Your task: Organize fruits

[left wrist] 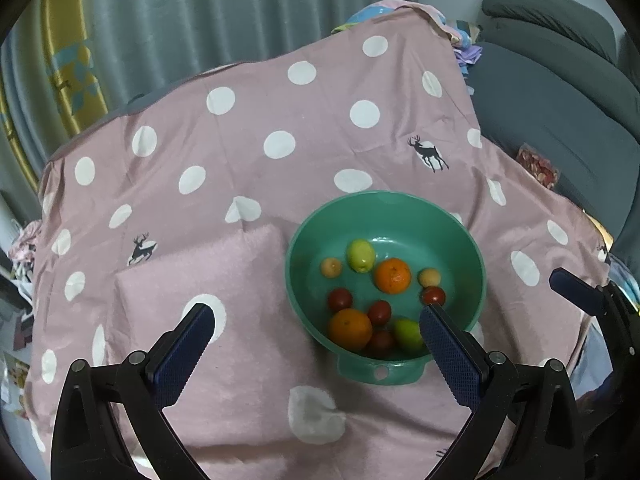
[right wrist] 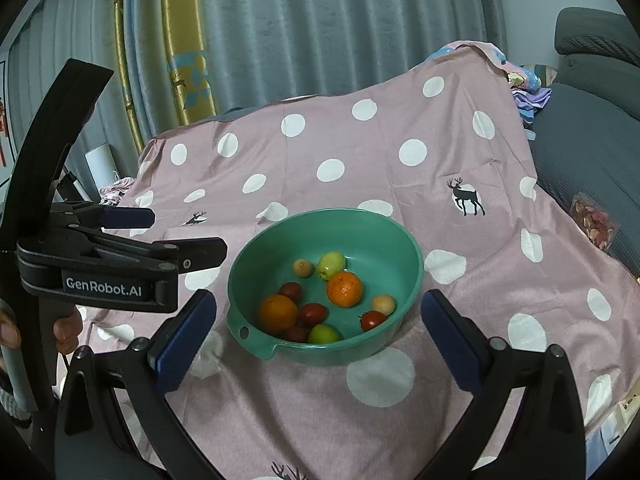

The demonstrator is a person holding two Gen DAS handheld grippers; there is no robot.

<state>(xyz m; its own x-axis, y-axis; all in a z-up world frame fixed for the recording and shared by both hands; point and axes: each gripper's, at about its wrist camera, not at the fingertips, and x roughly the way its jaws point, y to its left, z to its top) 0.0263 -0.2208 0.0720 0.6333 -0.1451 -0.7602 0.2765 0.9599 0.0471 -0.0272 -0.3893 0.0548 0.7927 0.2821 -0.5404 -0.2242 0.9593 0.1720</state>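
With both the left claw (left wrist: 316, 322) and right claw (right wrist: 318, 312) spread wide above the green basin (left wrist: 472, 248), best lift 1 orange (left wrist: 350, 329) squarely, gently.

left claw (left wrist: 316, 320) hangs with its blue pads spread wide, gripping nothing. right claw (right wrist: 318, 310) is just as wide, pads parted and empty too. both sit side by side, level, pointing forward and slightly down. a person's fingers (right wrist: 66, 330) wrap the left handle.

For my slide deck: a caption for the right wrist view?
Open right gripper facing a green bowl of mixed fruit on a spotted pink cloth.
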